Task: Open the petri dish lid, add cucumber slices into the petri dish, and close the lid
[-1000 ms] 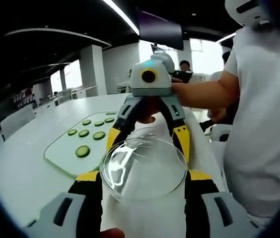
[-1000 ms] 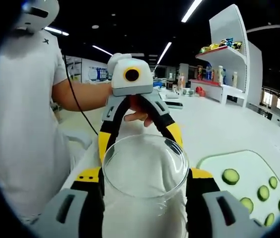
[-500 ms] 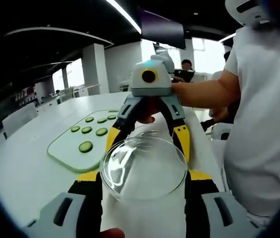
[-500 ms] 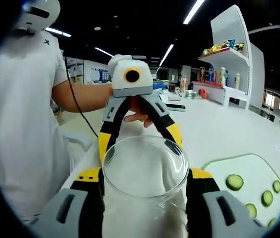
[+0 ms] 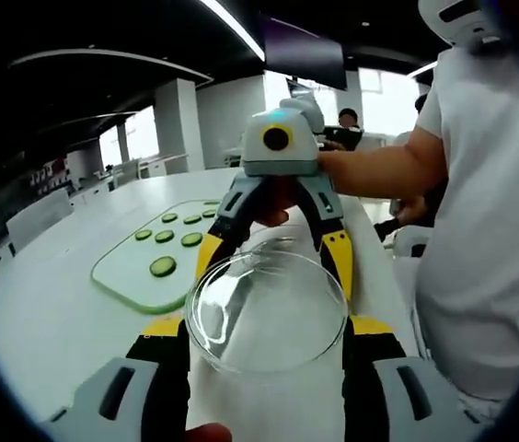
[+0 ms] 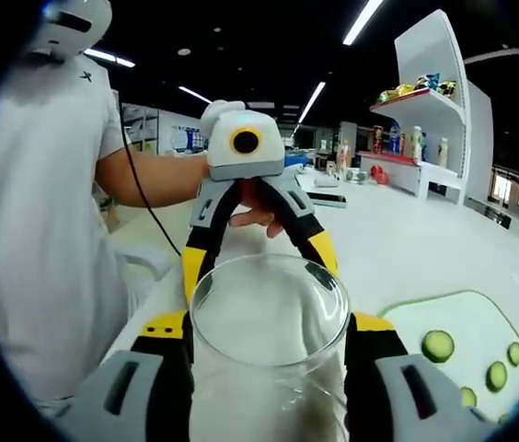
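A clear glass petri dish hangs above the white table, gripped from opposite sides by two grippers that face each other. My left gripper has its yellow-tipped jaws closed against the glass rim. The right gripper reaches in from the far side onto the same glass. In the right gripper view the petri dish sits between my right gripper jaws, with the left gripper opposite. I cannot tell which holds lid or base. Cucumber slices lie on a pale green board.
The person in a white shirt stands close behind the grippers, a bare forearm reaching in. The board with a slice lies low right in the right gripper view. A white shelf with bottles stands beyond the white table.
Both views have drifted a little relative to the green board, so the cameras moved. The two grippers keep the same hold on the dish.
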The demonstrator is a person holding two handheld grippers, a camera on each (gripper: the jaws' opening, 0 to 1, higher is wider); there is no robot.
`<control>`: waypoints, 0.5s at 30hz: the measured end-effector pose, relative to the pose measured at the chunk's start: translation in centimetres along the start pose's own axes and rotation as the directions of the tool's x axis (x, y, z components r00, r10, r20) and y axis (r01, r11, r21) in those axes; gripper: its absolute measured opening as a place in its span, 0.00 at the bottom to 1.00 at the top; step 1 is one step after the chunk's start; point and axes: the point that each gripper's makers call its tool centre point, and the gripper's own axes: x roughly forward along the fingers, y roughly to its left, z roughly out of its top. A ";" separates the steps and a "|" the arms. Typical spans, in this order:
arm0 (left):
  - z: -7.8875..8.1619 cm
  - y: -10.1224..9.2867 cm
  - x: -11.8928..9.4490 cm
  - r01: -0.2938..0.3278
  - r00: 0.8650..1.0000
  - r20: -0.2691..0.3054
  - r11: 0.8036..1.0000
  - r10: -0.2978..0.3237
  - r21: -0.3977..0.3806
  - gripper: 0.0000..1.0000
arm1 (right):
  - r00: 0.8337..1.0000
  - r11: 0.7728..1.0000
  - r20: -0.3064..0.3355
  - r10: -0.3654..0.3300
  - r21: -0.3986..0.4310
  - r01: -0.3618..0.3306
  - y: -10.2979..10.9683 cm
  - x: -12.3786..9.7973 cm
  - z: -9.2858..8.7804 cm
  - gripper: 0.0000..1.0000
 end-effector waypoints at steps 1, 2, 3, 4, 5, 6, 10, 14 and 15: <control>0.0 0.0 0.0 -0.001 1.000 0.000 1.000 0.001 0.000 0.65 | 1.000 1.000 -0.001 0.000 -0.002 0.000 0.0 0.1 0.0 0.65; 0.0 0.0 -0.1 -0.002 1.000 0.000 1.000 0.002 0.002 0.65 | 1.000 1.000 -0.001 0.000 -0.003 0.000 0.0 0.1 0.0 0.65; 0.0 0.0 -0.1 -0.003 1.000 -0.001 1.000 0.003 0.002 0.65 | 1.000 1.000 -0.002 0.001 -0.003 -0.001 0.0 0.1 0.1 0.65; -0.1 0.0 -0.2 -0.003 1.000 -0.001 1.000 0.003 0.002 0.65 | 1.000 1.000 -0.003 0.002 -0.004 -0.002 0.0 0.2 0.1 0.65; -0.1 0.0 -0.3 -0.004 1.000 -0.002 1.000 0.004 0.000 0.65 | 1.000 1.000 -0.004 0.003 -0.004 -0.003 0.1 0.2 0.1 0.65; -0.1 0.0 -0.3 -0.005 1.000 -0.002 1.000 0.005 -0.001 0.65 | 1.000 1.000 -0.005 0.005 -0.004 -0.005 0.1 0.3 0.1 0.65; -0.3 0.0 -0.4 -0.009 1.000 -0.005 1.000 0.009 -0.004 0.65 | 1.000 1.000 -0.011 0.009 -0.008 -0.009 0.0 0.5 0.1 0.65; -0.4 0.0 -0.5 -0.011 1.000 -0.009 1.000 0.011 -0.006 0.65 | 1.000 1.000 -0.019 0.013 -0.009 -0.013 0.1 0.7 0.1 0.65; -0.4 0.1 -0.6 -0.011 1.000 -0.011 1.000 0.011 -0.006 0.65 | 1.000 1.000 -0.020 0.014 -0.008 -0.014 0.2 0.8 0.2 0.65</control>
